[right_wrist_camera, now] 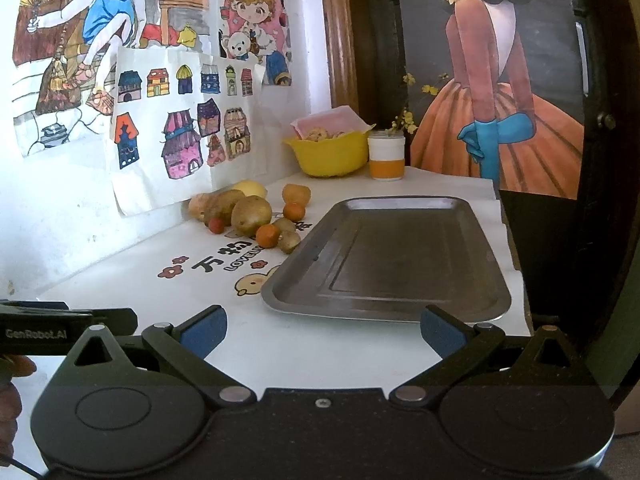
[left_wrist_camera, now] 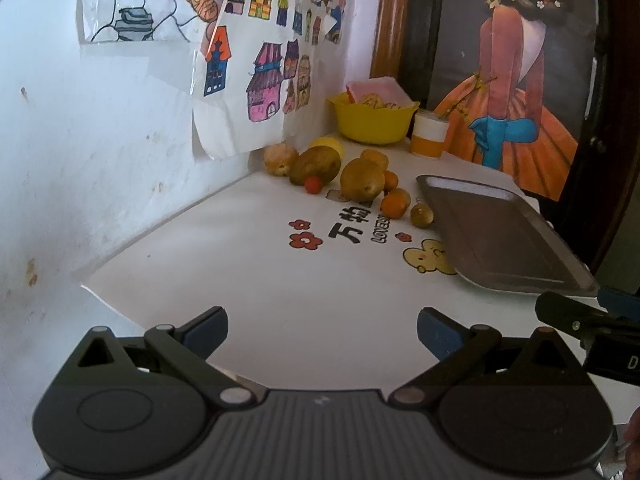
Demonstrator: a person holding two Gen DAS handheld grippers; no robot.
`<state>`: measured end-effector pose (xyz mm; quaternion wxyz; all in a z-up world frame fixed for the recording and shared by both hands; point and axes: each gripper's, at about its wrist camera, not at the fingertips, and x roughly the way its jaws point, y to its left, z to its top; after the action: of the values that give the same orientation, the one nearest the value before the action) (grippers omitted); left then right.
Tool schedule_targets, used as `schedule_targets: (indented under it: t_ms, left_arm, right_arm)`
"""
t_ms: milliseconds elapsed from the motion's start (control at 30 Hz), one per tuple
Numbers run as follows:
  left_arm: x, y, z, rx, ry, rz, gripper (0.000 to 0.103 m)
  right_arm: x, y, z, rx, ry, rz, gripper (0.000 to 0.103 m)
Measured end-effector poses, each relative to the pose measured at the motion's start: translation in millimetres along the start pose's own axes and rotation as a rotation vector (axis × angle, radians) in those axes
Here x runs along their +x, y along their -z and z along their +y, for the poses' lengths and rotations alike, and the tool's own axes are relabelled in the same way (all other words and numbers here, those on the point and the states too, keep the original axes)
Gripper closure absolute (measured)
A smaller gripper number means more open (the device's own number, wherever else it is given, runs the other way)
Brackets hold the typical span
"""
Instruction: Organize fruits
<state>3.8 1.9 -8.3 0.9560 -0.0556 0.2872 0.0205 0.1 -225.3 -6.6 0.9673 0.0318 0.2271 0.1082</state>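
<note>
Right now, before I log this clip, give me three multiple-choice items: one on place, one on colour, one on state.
1. Where does the fruit pile lie?
A. on the tray
B. on the table beside the tray, near the wall
C. in the bowl

2. What colour is the bowl?
A. yellow
B. blue
C. white

3. What state is the metal tray in?
A. full of fruit
B. empty
C. upside down

Answers:
1 B: the fruits sit on the printed cloth left of the tray.
2 A: its wall is plain yellow.
3 B: its bare floor shows; both the left tool and right tool are open, holding nothing.
</note>
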Motion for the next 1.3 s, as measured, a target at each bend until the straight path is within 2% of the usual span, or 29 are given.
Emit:
schedule_targets:
  t_ms: [200, 333, 400, 600, 700, 800, 933, 1100, 1267, 1300]
  left_arm:
    - [5.7, -6.1, 1.7, 0.005, -0.036, 0.025, 0.000]
    - [13.5, -23.1, 5.6, 0.020, -0.044, 0.035, 0.000]
    - [18.8, -35.2, 7.2, 0.032, -0.042, 0.030, 0.000]
    - [44.1, -77.9, 9.2, 0.062, 0.036, 0.034, 0.000]
    - [61.2, -94.7, 4.6, 0.081, 0.080, 0.040, 0.000]
    - [79.8, -105.6, -2.8, 0.079, 0.155, 0.070, 0.000]
    - [106.6, -113.1, -14.1, 0.065, 0.194, 0.086, 0.001]
    - [141.2, -120.3, -24.8, 0.046, 0.206, 0.128, 0.002]
    - [163.6, -118.8, -25.1, 0.004, 0.219, 0.175, 0.010]
    - [166.7, -118.2, -24.8, -0.003, 0.226, 0.180, 0.012]
  right_arm:
    - [7.9, -4.9, -2.4, -0.018, -0.031, 0.003, 0.001]
    - [15.3, -17.7, -1.8, -0.084, -0.066, -0.001, 0.001]
    - [21.4, -27.4, -1.1, -0.140, -0.110, 0.007, 0.001]
    - [46.4, -64.5, -5.3, -0.228, -0.263, 0.053, 0.001]
    - [62.0, -81.1, -6.4, -0.282, -0.275, 0.074, 0.001]
    - [77.3, -90.8, -3.2, -0.377, -0.255, 0.073, 0.002]
    - [100.9, -96.4, -1.8, -0.466, -0.234, 0.085, 0.008]
    - [129.1, -96.9, 1.7, -0.532, -0.263, 0.121, 0.015]
    - [151.1, -94.2, 6.6, -0.574, -0.304, 0.141, 0.029]
    - [154.9, -92.8, 7.4, -0.578, -0.304, 0.140, 0.034]
